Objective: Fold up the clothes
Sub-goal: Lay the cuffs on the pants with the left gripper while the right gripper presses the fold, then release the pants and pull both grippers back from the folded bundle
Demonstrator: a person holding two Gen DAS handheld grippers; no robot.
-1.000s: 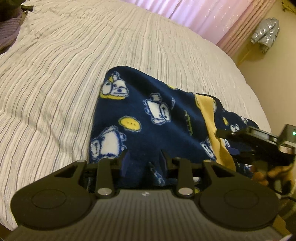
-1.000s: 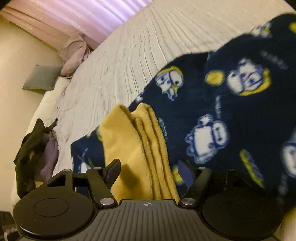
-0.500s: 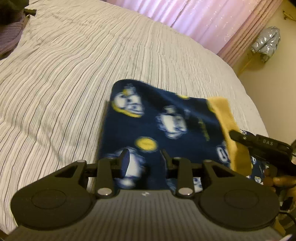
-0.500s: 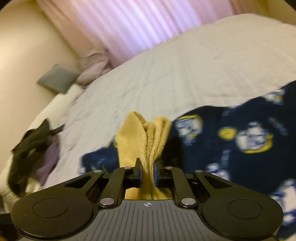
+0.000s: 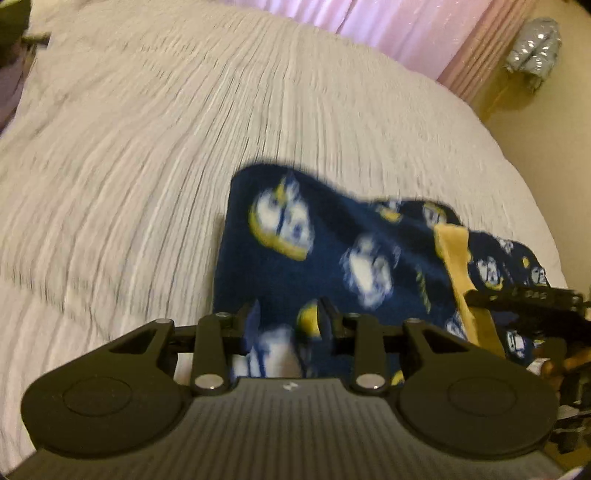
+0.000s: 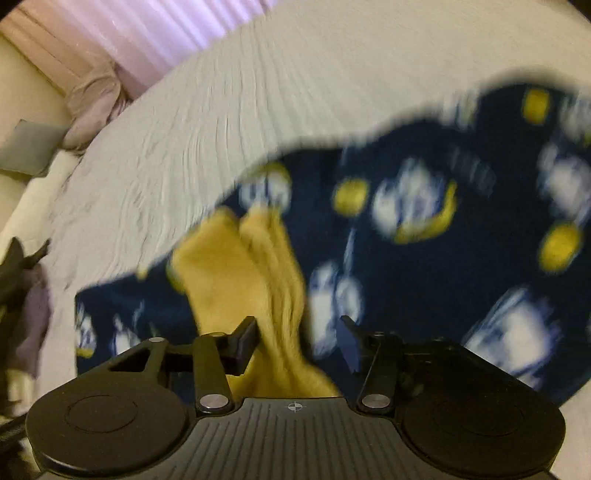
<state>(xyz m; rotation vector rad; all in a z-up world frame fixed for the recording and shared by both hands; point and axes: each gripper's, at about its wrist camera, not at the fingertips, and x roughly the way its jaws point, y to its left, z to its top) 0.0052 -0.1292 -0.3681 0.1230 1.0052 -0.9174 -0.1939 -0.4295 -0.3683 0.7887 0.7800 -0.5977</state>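
A navy fleece garment (image 5: 332, 254) printed with white and yellow cartoon figures lies folded on the striped bed; its yellow cuff (image 5: 458, 266) points toward the right. My left gripper (image 5: 290, 317) is open with the garment's near edge between its fingers. In the right wrist view the same garment (image 6: 443, 229) fills the right side and its yellow cuff (image 6: 251, 273) runs between the fingers of my right gripper (image 6: 297, 336), which is open. The right gripper also shows in the left wrist view (image 5: 524, 299) at the cuff. Both views are motion-blurred.
The white striped bedspread (image 5: 147, 147) stretches far and left. Pink curtains (image 5: 399, 33) hang behind the bed. Dark and purple clothes (image 6: 26, 295) lie at the bed's edge. A pillow (image 6: 92, 110) sits by the wall.
My right gripper has opened and let go of the yellow cuff it was pinching half a second ago. The garment has dropped flatter on the bed. The left gripper stays open.
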